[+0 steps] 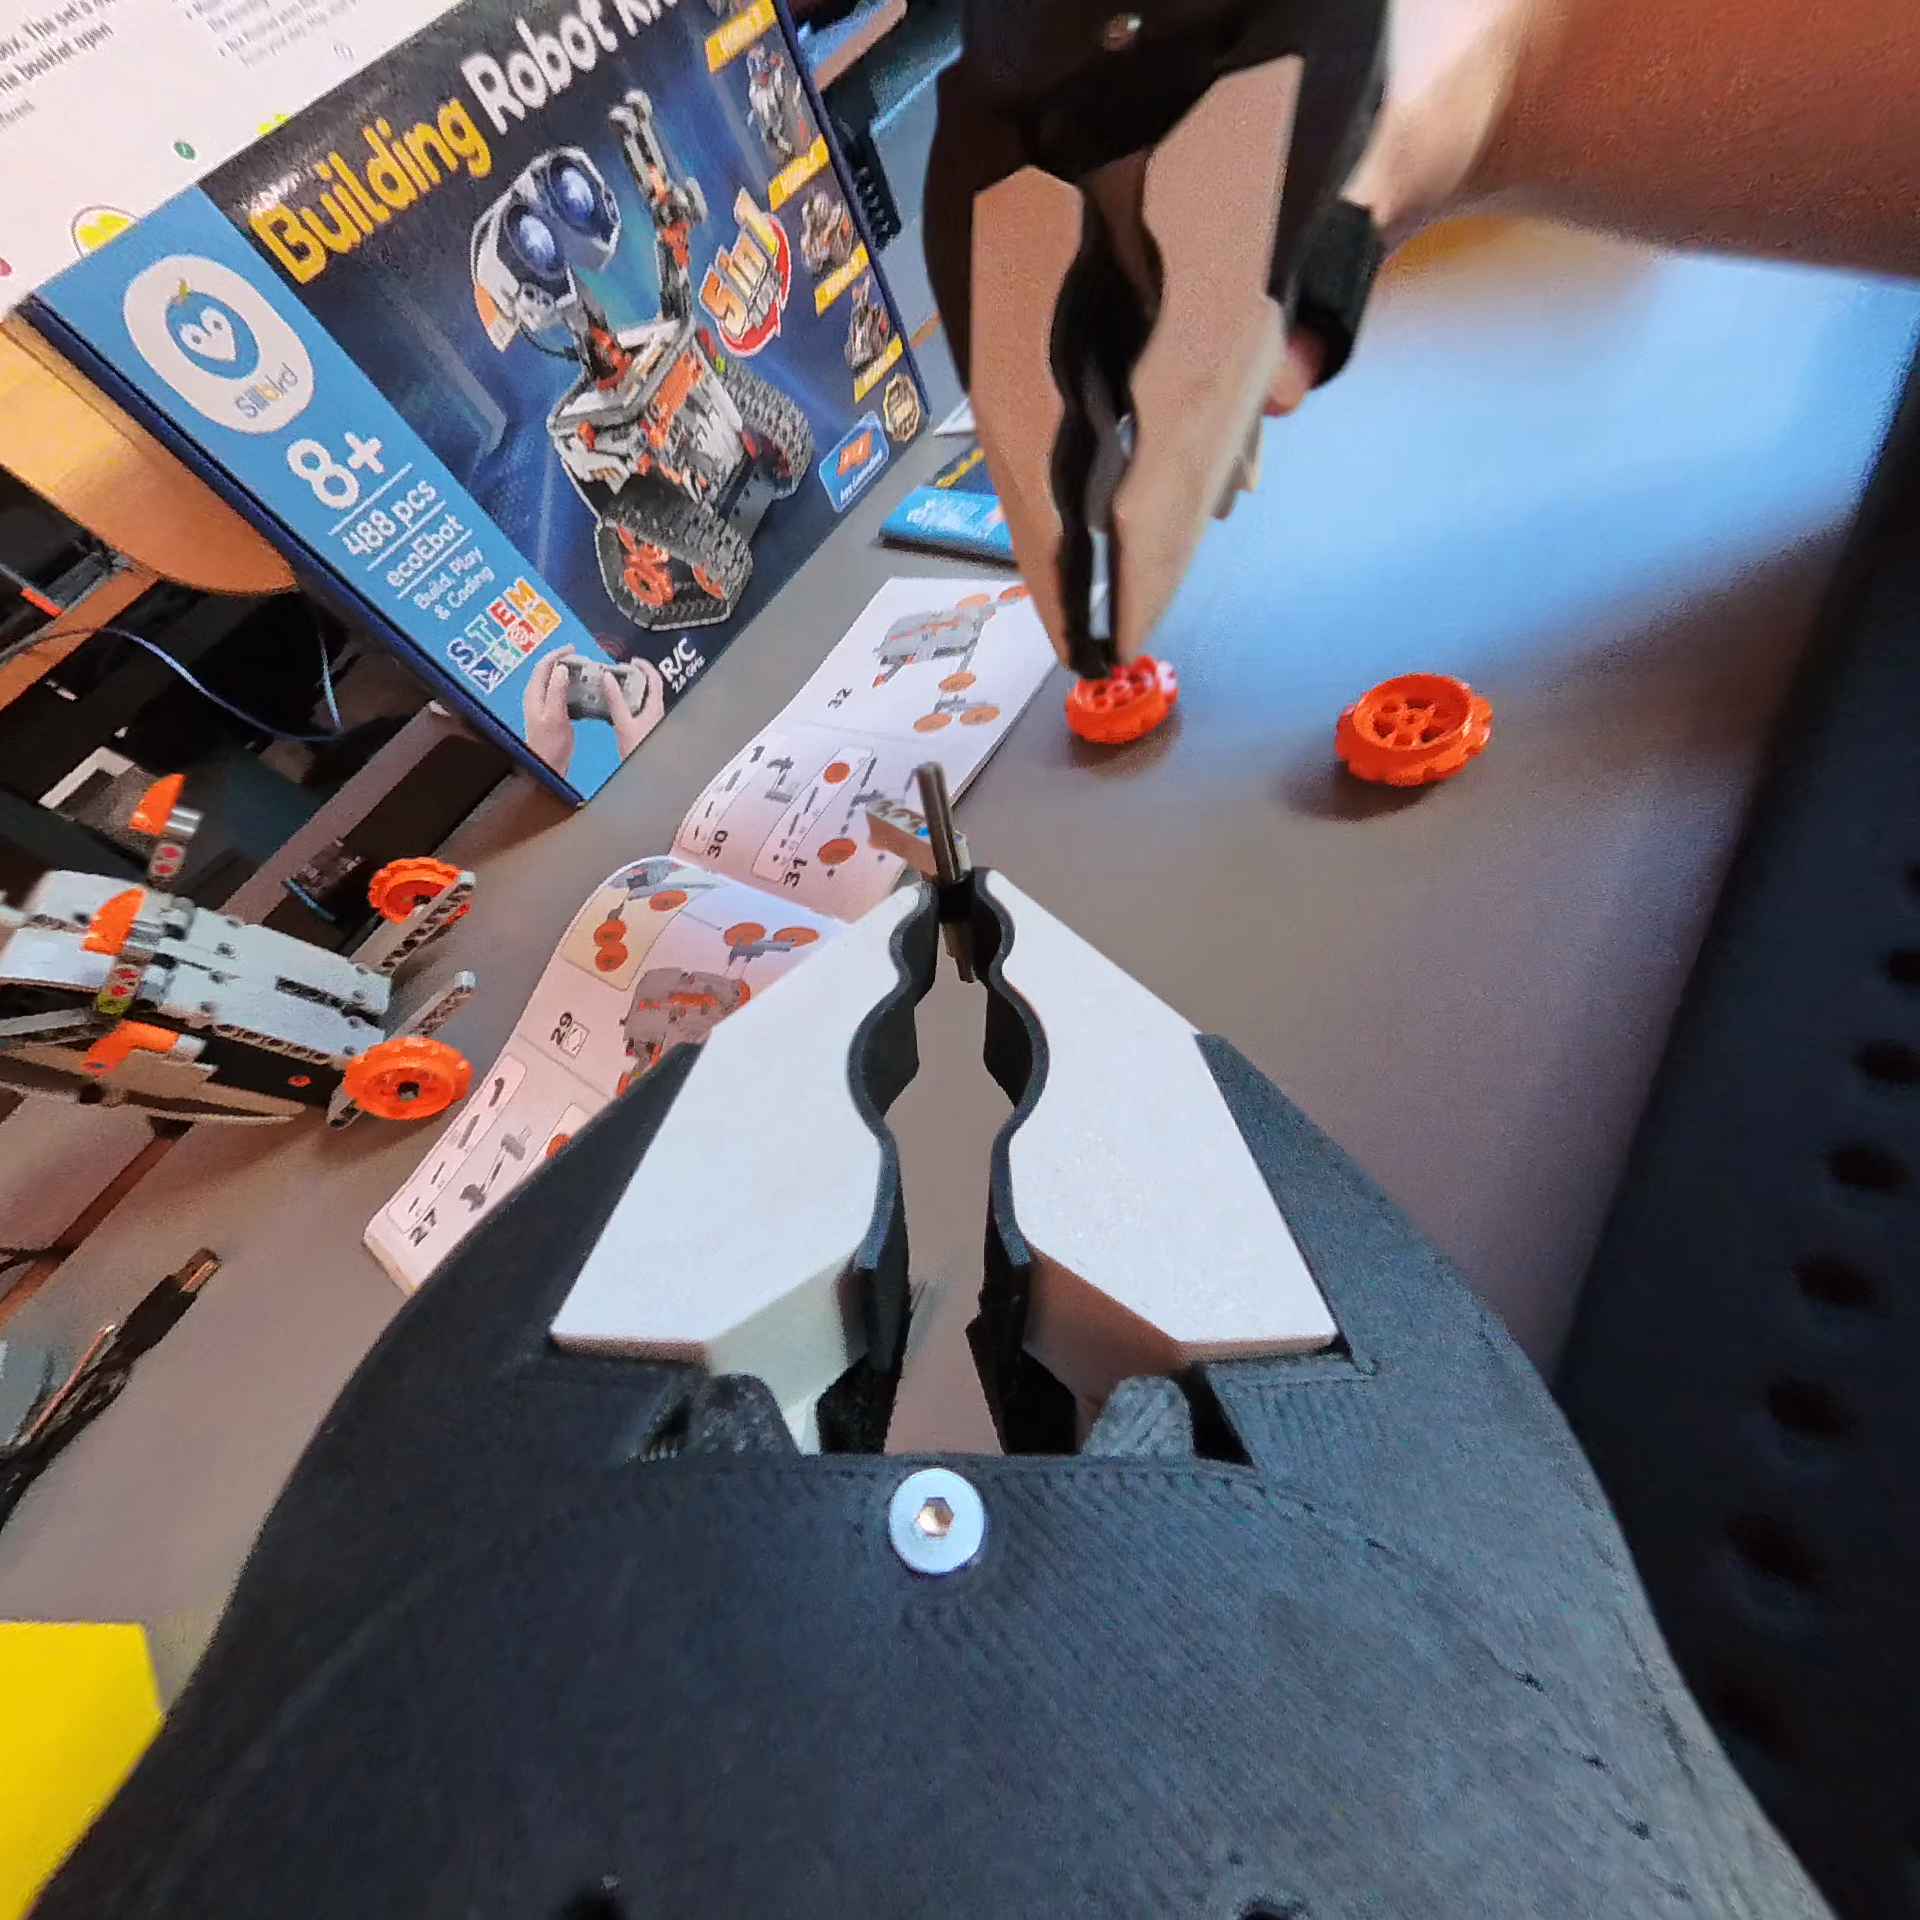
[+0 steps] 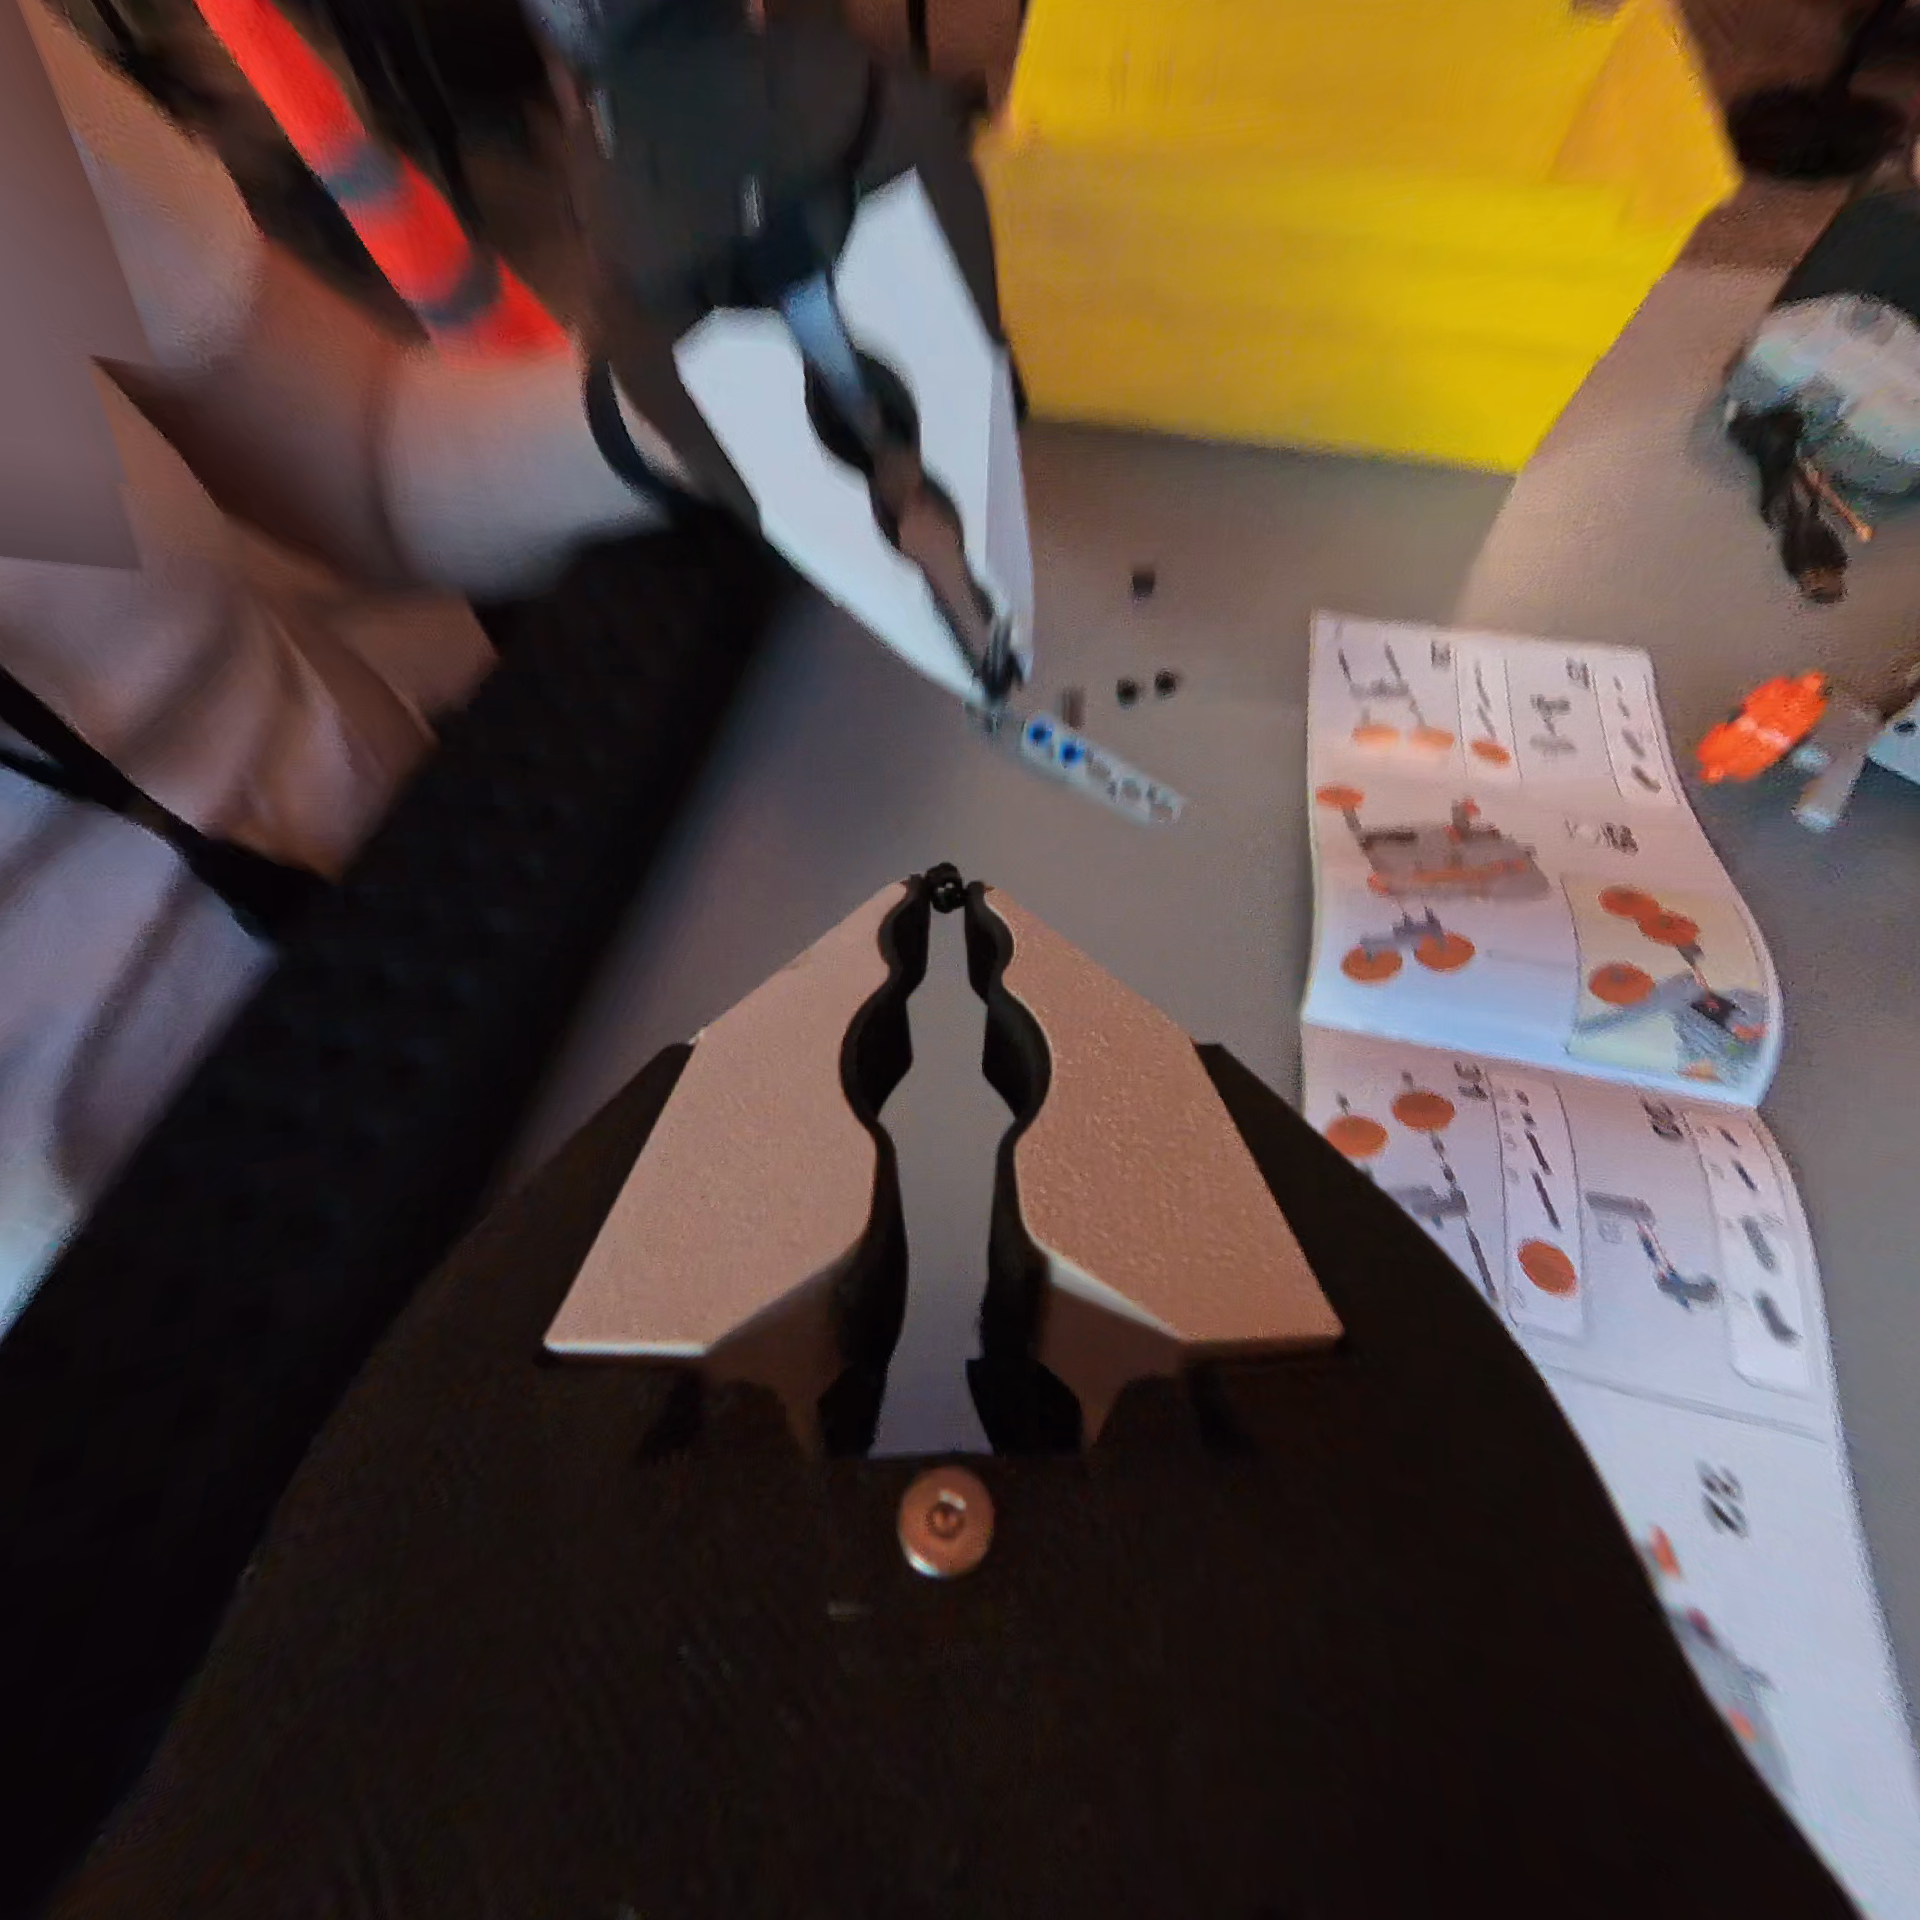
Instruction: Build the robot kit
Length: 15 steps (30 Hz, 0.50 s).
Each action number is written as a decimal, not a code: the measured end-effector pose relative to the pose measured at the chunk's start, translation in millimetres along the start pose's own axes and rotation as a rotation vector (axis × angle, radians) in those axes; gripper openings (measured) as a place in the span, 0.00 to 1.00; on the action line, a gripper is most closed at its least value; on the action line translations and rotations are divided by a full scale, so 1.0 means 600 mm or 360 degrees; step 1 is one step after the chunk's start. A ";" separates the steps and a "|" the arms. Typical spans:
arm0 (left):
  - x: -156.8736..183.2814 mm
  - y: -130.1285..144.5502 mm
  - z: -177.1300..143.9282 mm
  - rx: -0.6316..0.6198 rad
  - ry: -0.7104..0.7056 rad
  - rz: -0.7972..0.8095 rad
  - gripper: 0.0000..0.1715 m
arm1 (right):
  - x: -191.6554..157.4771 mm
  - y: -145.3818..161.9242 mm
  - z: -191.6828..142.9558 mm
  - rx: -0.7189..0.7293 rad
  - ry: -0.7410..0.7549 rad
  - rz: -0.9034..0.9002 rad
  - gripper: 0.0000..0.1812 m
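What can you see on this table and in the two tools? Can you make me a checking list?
Surface: grey table, flat.
Job's things: open instruction booklet; orange wheel under the right tool's tips; loose orange wheel; half-built model.
Clutter: kit box; yellow box; small black pieces.
Tools: left tool shut on a dark axle that carries a grey beam; right tool shut on a tiny black piece.
Cables: thin blue cable beyond the table edge.
Surroundings: black perforated surface; a person's arm.
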<state>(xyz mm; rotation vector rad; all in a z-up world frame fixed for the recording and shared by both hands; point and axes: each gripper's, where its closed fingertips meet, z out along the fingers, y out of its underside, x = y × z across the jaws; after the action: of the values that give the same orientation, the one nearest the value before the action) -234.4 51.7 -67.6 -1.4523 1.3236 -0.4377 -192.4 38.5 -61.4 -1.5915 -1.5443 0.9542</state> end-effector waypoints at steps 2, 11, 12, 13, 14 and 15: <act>0.002 -0.005 -0.001 0.0029 0.0029 -0.0041 0.02 | -0.001 -0.042 -0.019 0.0215 -0.0137 0.0107 0.03; 0.012 -0.015 -0.002 0.0082 0.0053 -0.0009 0.02 | -0.037 -0.118 -0.033 0.0522 -0.0458 -0.0113 0.03; 0.015 -0.018 -0.003 0.0101 0.0074 -0.0013 0.02 | -0.040 -0.117 -0.034 0.0574 -0.0478 -0.0120 0.03; 0.019 -0.022 -0.004 0.0122 0.0099 -0.0025 0.02 | -0.041 -0.117 -0.035 0.0621 -0.0502 -0.0106 0.03; 0.020 -0.025 -0.005 0.0140 0.0111 -0.0041 0.02 | -0.041 -0.117 -0.035 0.0654 -0.0524 -0.0085 0.03; 0.020 -0.028 -0.007 0.0156 0.0116 -0.0047 0.02 | -0.042 -0.117 -0.036 0.0678 -0.0545 -0.0076 0.03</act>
<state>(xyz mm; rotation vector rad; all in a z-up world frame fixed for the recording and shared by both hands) -225.7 36.2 -56.0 -1.3873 1.3210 -0.5722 -207.2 15.5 11.3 -1.1281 -1.4616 1.4741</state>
